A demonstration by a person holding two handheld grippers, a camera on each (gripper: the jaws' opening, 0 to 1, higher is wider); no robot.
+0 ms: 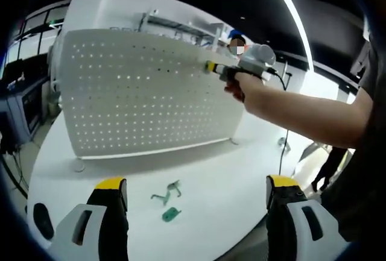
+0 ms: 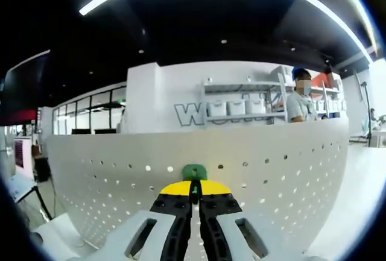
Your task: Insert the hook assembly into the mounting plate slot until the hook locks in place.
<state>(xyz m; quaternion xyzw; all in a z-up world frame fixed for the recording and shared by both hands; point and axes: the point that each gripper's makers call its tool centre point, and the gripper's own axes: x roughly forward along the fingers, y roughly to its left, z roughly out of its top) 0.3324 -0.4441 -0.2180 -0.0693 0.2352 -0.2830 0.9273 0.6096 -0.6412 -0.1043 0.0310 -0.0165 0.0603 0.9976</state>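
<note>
In the left gripper view, the left hand-held gripper point(image 1: 196, 191) hangs low with its jaws wide apart over the white surface point(image 1: 241, 170). Just ahead lie a green hook point(image 1: 171, 214) and two bent grey hooks point(image 1: 167, 193) (small, shapes hard to read). Beyond stands the white pegboard point(image 1: 145, 92), upright and dotted with holes. In the right gripper view, the right hand-held gripper point(image 2: 194, 193) is pinched on another green hook point(image 2: 194, 172), its rounded head against the pegboard near the top edge.
</note>
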